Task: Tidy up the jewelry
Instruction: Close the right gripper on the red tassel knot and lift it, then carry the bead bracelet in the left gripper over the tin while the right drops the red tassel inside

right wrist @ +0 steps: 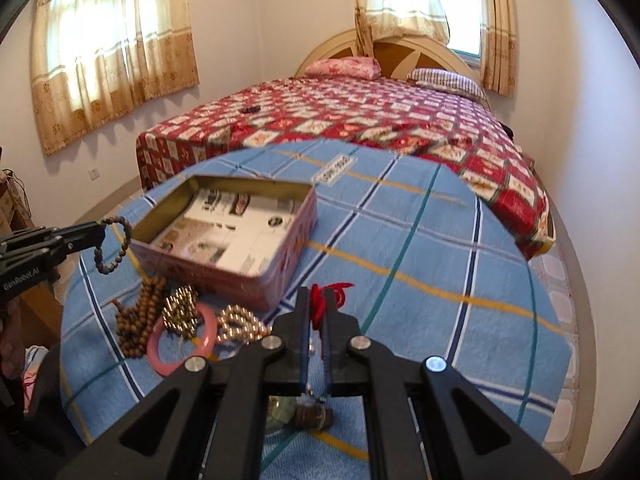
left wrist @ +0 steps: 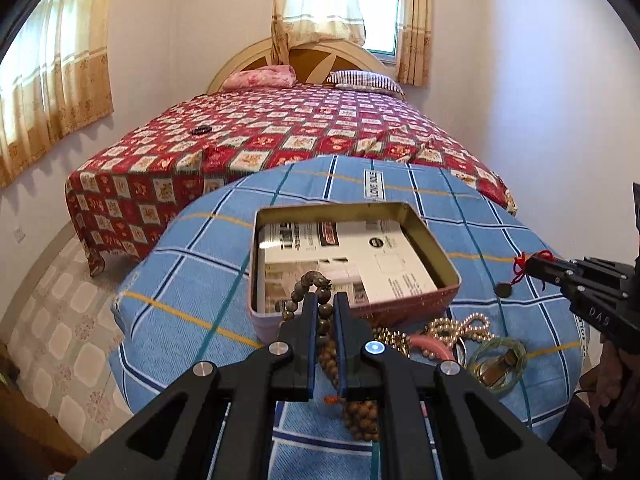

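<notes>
My left gripper is clenched on a loop of dull, round grey-brown beads, lifted over the near wall of the tin. My right gripper pinches a red cord; its dark coin pendant hangs off to the tin's right. The tin is rectangular with rounded corners, a pink outside, a brassy inside, and printed paper lying flat in it. Between my jaws lie wooden beads, pearls, a glossy pink bangle. Blue checked cloth spreads bare beyond my right jaws.

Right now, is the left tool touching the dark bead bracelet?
Touching. The right wrist view shows the left tool shut on the bracelet, which hangs from it.
</notes>
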Demonstrator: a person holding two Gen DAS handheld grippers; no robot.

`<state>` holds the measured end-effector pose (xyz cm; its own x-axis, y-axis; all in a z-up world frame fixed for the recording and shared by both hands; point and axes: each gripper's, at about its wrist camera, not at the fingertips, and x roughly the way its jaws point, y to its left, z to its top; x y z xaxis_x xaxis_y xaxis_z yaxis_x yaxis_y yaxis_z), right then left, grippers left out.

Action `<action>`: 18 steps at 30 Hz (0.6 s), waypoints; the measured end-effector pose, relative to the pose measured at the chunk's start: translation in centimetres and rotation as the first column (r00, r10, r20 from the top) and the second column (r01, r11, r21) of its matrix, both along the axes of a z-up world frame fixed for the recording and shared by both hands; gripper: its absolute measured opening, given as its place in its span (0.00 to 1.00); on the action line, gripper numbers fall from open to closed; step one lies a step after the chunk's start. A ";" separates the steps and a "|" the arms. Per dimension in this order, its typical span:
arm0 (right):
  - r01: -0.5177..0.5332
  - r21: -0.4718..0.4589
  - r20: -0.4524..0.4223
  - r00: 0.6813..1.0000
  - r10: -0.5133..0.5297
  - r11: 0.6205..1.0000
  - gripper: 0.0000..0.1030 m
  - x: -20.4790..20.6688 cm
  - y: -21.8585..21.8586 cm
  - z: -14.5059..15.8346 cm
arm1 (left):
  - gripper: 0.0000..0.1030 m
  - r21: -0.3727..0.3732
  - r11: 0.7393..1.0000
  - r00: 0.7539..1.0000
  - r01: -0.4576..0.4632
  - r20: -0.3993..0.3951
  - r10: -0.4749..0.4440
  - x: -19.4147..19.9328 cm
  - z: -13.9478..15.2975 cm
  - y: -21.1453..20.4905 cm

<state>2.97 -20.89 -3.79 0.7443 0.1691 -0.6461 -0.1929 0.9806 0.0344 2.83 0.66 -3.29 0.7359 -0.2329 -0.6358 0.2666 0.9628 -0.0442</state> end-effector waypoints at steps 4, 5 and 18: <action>-0.014 -0.022 0.023 1.000 0.014 1.000 0.07 0.7 0.3 1.0 | 0.07 0.004 1.000 1.000 0.003 0.017 -0.003 0.7 0.7 0.0; -0.018 -0.027 0.026 0.999 0.019 0.999 0.07 0.9 0.3 1.2 | 0.07 0.007 1.000 1.000 0.004 0.022 -0.004 0.9 0.8 0.1; -0.088 -0.044 0.064 0.994 0.091 0.995 0.07 4.7 3.0 3.3 | 0.07 0.078 0.997 0.999 -0.020 0.046 0.016 5.3 1.1 0.4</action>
<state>7.64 -17.93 -0.53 0.7683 0.2114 -0.6042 -0.2804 0.9597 -0.0208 8.13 1.03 -2.22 0.7682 -0.1704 -0.6171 0.2494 0.9674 0.0433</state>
